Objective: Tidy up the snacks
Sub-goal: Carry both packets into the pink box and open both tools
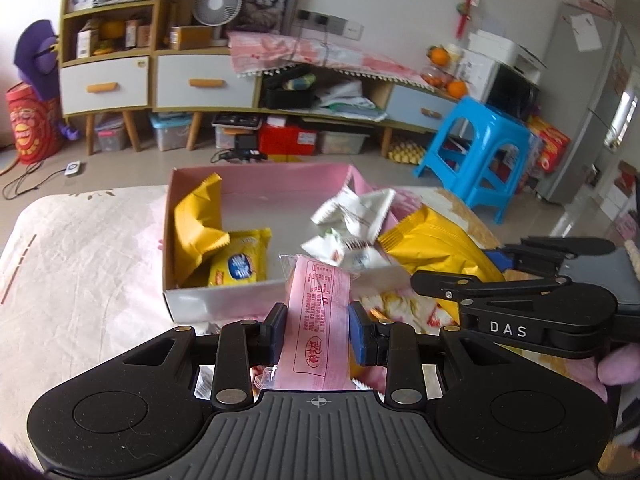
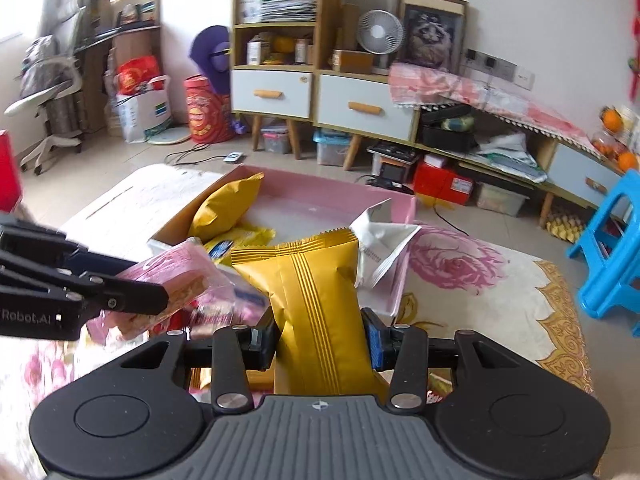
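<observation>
My left gripper [image 1: 318, 330] is shut on a pink snack packet [image 1: 318, 320] and holds it just before the near wall of the pink box [image 1: 224, 294]. It also shows in the right wrist view [image 2: 160, 304]. My right gripper [image 2: 322, 340] is shut on a gold snack bag [image 2: 320, 312], held upright near the box's right corner; the bag also shows in the left wrist view [image 1: 432, 248]. Inside the box lie a yellow bag [image 1: 196, 228], a yellow cookie packet [image 1: 240, 266] and white packets [image 1: 352, 220].
The box sits on a table under a floral cloth [image 2: 500, 292]. Beyond the table edge are cabinets with drawers [image 1: 160, 80] and a blue plastic stool [image 1: 480, 148]. Storage bins [image 1: 172, 132] stand on the floor.
</observation>
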A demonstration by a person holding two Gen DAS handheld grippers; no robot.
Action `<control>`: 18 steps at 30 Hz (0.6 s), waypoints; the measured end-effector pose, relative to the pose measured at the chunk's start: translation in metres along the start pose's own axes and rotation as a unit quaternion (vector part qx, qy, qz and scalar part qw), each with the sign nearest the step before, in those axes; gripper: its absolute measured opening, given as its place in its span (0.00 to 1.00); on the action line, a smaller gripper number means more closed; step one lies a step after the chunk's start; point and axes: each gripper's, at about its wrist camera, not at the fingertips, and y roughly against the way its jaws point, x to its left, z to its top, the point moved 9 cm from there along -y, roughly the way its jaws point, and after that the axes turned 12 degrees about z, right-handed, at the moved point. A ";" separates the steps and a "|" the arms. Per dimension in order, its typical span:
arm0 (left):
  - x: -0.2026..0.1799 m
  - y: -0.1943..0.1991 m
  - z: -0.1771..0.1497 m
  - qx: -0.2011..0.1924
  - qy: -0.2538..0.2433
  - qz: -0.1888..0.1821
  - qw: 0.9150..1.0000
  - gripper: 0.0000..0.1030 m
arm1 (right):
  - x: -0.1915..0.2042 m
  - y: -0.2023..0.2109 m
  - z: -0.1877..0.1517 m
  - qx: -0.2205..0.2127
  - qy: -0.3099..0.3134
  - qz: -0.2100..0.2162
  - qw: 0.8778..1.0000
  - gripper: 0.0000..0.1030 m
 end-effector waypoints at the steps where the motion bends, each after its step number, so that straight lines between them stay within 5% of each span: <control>1: 0.002 -0.002 0.003 -0.001 0.005 0.001 1.000 0.29 | -0.001 -0.001 0.004 -0.001 -0.008 -0.002 1.000 0.33; 18: 0.014 -0.072 0.061 -0.012 0.013 0.020 1.000 0.29 | -0.034 -0.060 0.062 -0.023 -0.104 0.015 0.994 0.33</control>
